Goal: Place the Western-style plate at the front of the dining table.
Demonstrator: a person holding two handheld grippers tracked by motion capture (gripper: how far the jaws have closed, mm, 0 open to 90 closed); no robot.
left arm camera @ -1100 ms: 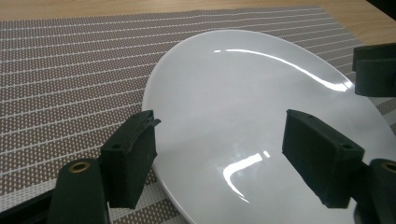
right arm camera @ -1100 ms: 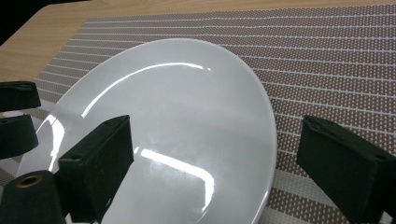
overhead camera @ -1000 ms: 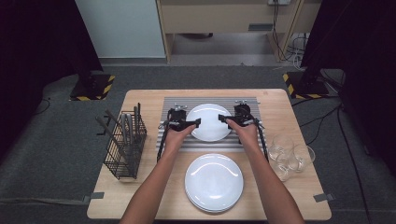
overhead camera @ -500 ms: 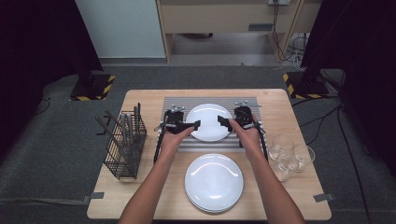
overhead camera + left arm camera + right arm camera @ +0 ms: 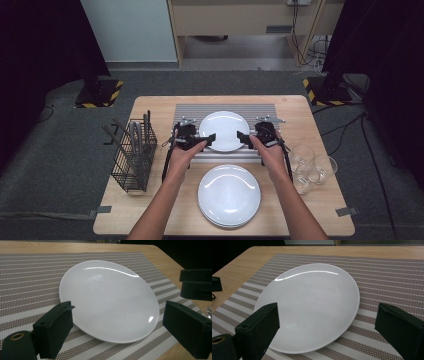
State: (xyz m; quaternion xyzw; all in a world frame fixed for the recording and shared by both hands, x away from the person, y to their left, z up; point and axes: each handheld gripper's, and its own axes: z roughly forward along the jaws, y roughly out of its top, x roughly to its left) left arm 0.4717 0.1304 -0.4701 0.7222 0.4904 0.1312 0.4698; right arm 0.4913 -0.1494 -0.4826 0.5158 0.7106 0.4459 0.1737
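Hands level, left tool (image 5: 209,139) and right tool (image 5: 242,137) gaping beside plate (image 5: 224,129).

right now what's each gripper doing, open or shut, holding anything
Left gripper: open, holding nothing, at the left rim of the plate.
Right gripper: open, holding nothing, at the plate's right rim.

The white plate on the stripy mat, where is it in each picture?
High view: the white plate lies at the middle, between the left gripper and the right gripper.
Left gripper view: middle, between the open jaws.
Right gripper view: left of middle.
Shared landmark: the striped mat under it.
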